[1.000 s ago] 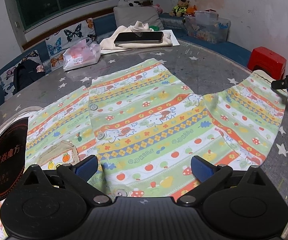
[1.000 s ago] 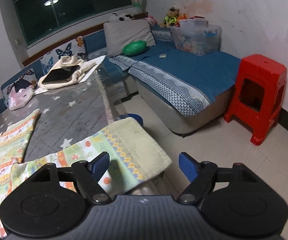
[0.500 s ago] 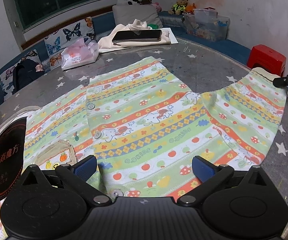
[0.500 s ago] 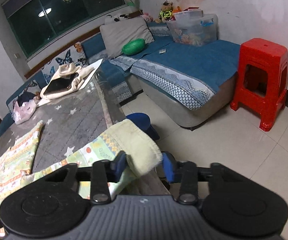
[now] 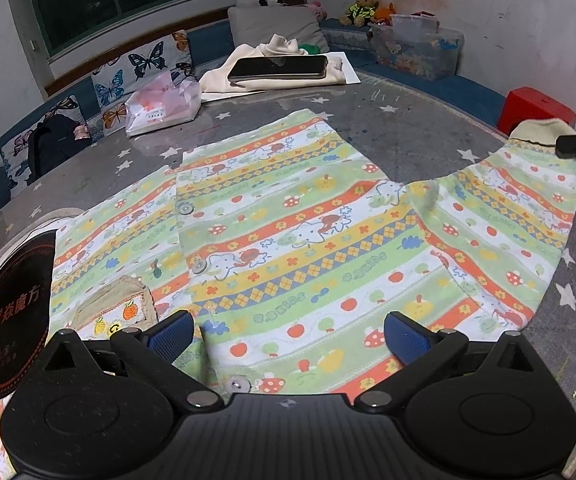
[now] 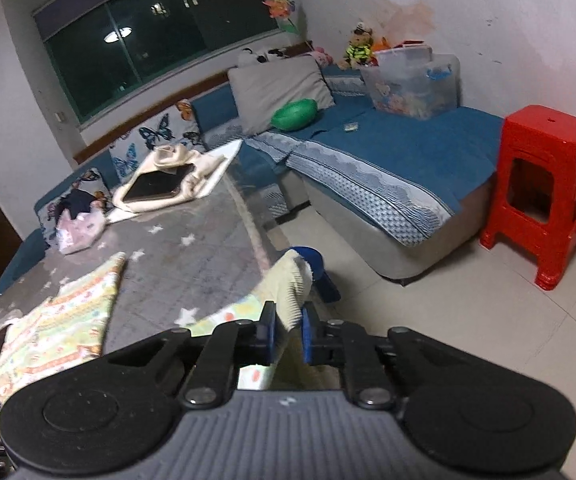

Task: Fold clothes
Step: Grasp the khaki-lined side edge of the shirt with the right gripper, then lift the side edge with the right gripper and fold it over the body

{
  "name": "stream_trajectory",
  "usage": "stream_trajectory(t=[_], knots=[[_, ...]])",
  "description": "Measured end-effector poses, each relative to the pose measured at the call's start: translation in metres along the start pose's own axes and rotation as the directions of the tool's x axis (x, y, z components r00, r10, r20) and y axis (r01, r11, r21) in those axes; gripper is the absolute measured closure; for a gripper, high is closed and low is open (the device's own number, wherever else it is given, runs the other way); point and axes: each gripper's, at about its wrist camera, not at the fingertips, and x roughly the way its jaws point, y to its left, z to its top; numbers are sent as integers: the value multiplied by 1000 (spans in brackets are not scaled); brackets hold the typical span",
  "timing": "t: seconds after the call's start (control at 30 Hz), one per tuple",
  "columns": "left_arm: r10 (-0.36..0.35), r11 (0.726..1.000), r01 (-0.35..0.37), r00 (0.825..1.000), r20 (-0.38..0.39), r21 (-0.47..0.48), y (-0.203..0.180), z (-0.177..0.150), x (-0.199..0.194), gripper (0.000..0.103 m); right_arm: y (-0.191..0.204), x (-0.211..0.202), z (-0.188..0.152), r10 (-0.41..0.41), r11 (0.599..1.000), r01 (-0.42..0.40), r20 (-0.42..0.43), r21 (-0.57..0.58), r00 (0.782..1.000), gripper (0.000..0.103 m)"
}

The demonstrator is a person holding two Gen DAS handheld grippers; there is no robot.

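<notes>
pinching one cuff (image 6: 293, 280): right claw (image 6: 288, 330) | left claw (image 5: 286, 334): spread | one shirt (image 5: 288, 240)

Striped, cartoon-printed child's shirt (image 5: 288, 248) spread flat, buttons up, across frame centre of the left wrist view; right sleeve stretched toward right edge, cream cuff (image 6: 293, 280) lifted and pinched.

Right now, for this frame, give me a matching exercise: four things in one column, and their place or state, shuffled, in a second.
Things:
1. right tool
2. left tool
3. phone
4. red stool

Place or state:
A. lying on cream cloth
B. standing on the floor
C. shut on the sleeve cuff
D. open above the patterned shirt

Pairs: 1-C, 2-D, 3-A, 4-B
</notes>
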Motion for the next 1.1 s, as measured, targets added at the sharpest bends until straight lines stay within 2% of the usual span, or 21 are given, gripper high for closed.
stream_trajectory(t=[0.37,0.63,0.8,1.1], knots=[[4,1000,-4,1000,4,-19,7,-2,-4,0,44,-16,4,128,992,-127,17,-17,992,93],[18,999,-17,1000,16,-49,22,-7,-11,0,88,-23,2,244,968,-244,-10,-57,970,93],[37,997,-36,999,13,-73,34,-12,-14,0,123,-23,-1,333,939,-335,-38,-75,942,93],[76,988,-74,997,14,-139,64,-23,-22,0,196,-20,-12,482,864,-493,-110,-107,869,93]])
